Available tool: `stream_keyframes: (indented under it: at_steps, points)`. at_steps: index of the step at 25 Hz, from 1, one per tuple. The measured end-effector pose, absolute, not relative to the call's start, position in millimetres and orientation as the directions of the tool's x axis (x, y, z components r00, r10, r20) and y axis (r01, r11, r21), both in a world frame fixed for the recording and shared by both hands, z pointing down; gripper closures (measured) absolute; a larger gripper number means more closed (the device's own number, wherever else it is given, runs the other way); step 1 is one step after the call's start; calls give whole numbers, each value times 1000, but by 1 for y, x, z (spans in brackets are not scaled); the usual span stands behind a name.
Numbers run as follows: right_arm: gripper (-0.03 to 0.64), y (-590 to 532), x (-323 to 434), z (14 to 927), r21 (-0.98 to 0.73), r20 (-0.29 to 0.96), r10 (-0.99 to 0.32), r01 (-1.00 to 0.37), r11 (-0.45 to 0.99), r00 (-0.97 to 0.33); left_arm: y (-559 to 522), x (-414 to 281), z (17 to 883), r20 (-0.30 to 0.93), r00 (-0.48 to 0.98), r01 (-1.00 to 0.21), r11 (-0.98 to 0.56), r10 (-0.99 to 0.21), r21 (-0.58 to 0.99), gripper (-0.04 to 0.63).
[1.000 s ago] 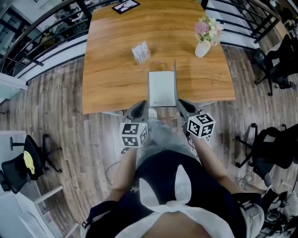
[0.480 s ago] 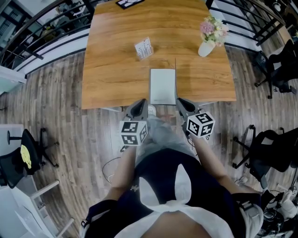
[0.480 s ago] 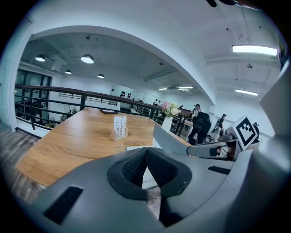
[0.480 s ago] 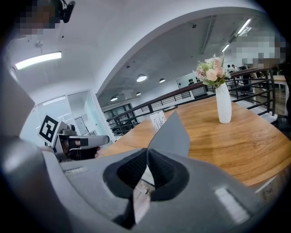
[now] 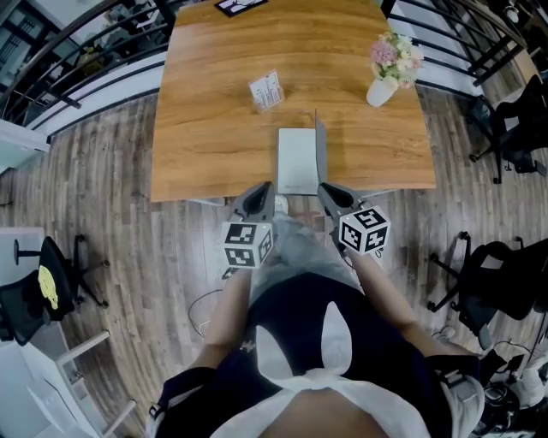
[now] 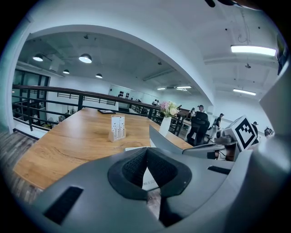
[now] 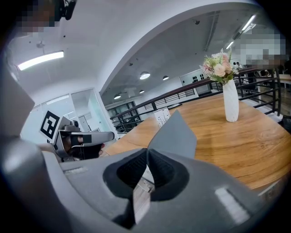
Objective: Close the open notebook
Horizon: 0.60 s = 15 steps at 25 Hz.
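The notebook (image 5: 298, 161) lies near the front edge of the wooden table (image 5: 214, 128), its white page facing up. Its grey right cover (image 5: 319, 147) stands on edge, tipped slightly towards the page. My right gripper (image 5: 324, 190) is shut on the near end of that cover; in the right gripper view the grey cover (image 7: 175, 136) rises straight out of the closed jaws. My left gripper (image 5: 264, 190) hovers just off the table's front edge, left of the notebook, shut with nothing in it. In the left gripper view the raised cover (image 6: 166, 141) shows to the right.
A clear card holder (image 5: 265, 90) stands behind the notebook, and a white vase of flowers (image 5: 387, 73) at the back right. A dark tablet (image 5: 235, 5) lies at the far edge. Office chairs (image 5: 505, 282) stand on the floor at both sides.
The right gripper has shifted a little left with the cover, which now leans further over the page. The left gripper has stayed put.
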State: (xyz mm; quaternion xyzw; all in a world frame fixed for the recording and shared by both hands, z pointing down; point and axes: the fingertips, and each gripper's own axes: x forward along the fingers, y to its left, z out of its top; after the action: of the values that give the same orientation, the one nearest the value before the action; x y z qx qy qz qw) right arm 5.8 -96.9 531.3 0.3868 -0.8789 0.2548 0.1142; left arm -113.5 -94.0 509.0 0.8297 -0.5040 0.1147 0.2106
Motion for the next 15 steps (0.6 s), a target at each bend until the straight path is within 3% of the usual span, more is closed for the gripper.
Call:
stream_keyframes:
  at_steps: [15]
  points:
    - [601, -100, -8, 536, -362, 410, -582, -711, 602, -702, -106, -109, 508, 407, 480, -877, -419, -777, 235, 578]
